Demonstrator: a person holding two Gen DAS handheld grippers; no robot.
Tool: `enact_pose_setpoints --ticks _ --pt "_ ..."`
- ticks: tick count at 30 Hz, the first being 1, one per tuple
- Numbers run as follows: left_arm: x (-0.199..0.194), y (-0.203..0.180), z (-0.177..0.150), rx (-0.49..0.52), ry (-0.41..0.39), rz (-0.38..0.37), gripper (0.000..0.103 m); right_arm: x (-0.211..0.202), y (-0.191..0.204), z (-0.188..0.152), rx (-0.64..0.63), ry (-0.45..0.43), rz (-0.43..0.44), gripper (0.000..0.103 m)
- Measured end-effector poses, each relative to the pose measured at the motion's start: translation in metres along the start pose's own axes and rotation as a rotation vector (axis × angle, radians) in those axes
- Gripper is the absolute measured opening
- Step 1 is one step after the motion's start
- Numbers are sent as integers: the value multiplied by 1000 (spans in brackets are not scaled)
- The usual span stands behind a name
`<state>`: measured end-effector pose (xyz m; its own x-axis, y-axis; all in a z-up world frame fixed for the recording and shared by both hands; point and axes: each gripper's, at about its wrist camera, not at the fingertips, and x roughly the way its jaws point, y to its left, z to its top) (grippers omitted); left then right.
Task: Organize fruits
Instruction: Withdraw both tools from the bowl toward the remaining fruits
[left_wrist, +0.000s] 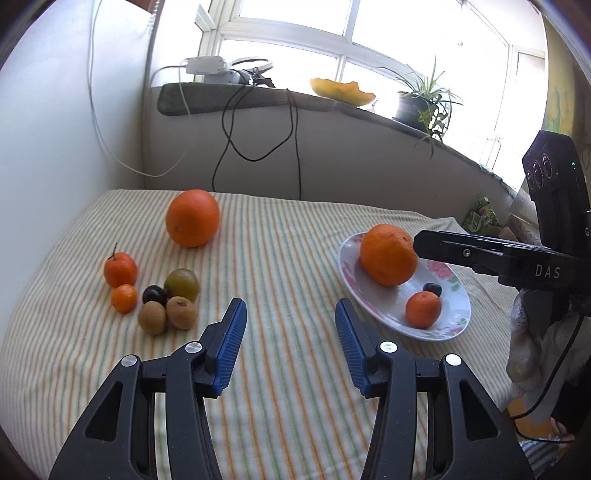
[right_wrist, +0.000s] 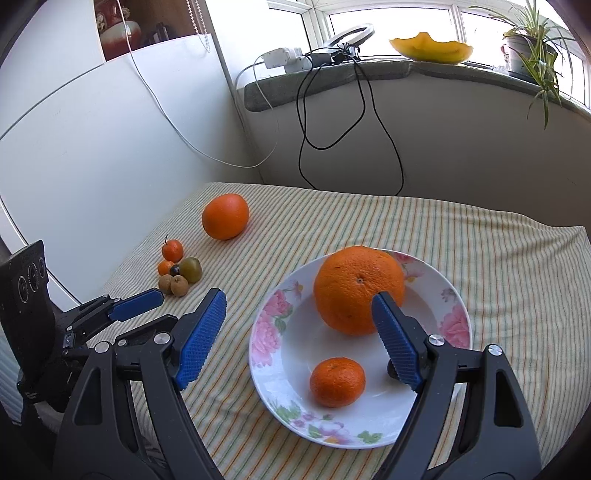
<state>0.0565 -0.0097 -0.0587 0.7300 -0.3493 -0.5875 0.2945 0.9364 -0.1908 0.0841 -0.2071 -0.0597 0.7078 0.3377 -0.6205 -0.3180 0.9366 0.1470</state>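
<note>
A floral white plate (right_wrist: 280, 373) (left_wrist: 373, 310) holds a big orange (right_wrist: 354, 288) (left_wrist: 386, 254), a mandarin (right_wrist: 337, 382) (left_wrist: 423, 309) and a dark plum (left_wrist: 432, 288). On the striped cloth lie another big orange (left_wrist: 192, 218) (right_wrist: 225, 217), two mandarins (left_wrist: 120, 269) (left_wrist: 124, 298), a dark plum (left_wrist: 153, 294), a green fruit (left_wrist: 182, 284) and two kiwis (left_wrist: 152, 317) (left_wrist: 181, 312). My left gripper (left_wrist: 290, 314) is open and empty above bare cloth. My right gripper (right_wrist: 299, 306) is open and empty over the plate, its right finger in front of the big orange.
The cloth-covered table (left_wrist: 288, 258) stands against a white wall on the left and a windowsill wall at the back. On the sill are a potted plant (left_wrist: 421, 99), a cut yellow melon (left_wrist: 341, 90) and a power strip with hanging cables (left_wrist: 258, 140).
</note>
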Motion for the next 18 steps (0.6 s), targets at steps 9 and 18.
enact_pose_setpoints --ticks 9,18 --pt "-11 46 -7 -64 -6 82 49 21 36 1 -61 30 39 84" --pt "-14 85 -6 -111 -5 133 49 46 70 2 -106 64 91 84"
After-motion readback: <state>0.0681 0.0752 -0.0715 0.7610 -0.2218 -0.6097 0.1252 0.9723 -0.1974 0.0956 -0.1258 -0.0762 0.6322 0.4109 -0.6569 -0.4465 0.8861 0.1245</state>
